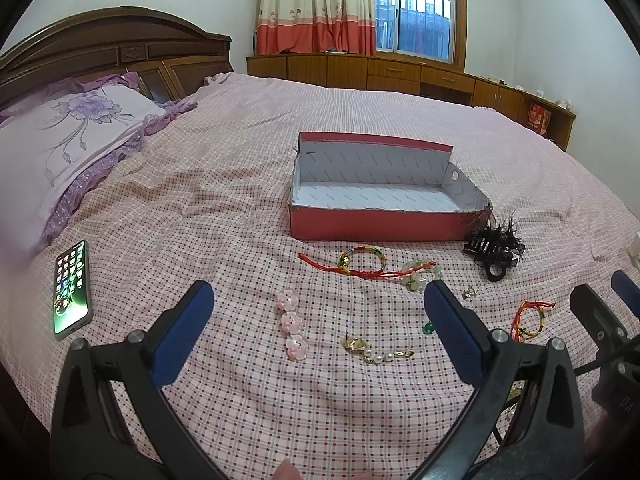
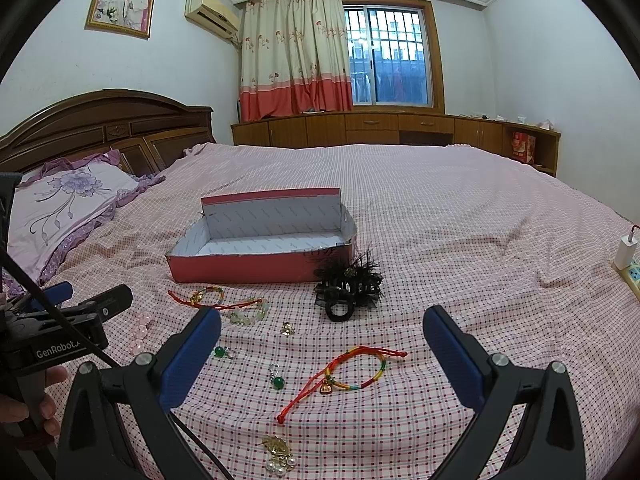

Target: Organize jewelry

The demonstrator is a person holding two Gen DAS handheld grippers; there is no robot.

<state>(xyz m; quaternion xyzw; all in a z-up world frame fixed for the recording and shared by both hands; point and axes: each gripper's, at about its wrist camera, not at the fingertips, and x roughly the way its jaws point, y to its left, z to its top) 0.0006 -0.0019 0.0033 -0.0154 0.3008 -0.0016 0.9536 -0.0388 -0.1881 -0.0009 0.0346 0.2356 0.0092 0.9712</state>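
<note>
Both tools hang over the near edge of the bed, jaws spread wide and holding nothing, so the sorting looks barely begun: the red box is empty and every piece lies on the checked cover.

Nearest the left tool, just ahead between its fingers, lie a gold-and-pearl brooch at about 1 o'clock and a row of pink flower clips at 11 o'clock. The right tool has a rainbow cord bracelet dead ahead at 12 o'clock between its fingers, with a green bead earring just to its 9 o'clock side.

Farther out sit a second cord bracelet, a pale bead bracelet and a black feathered hair claw touching the box's right corner. A phone lies off at 9 o'clock.

The next move is probably a first pick; flat cord on soft fabric calls for a low, careful pinch without snagging the cover.
</note>
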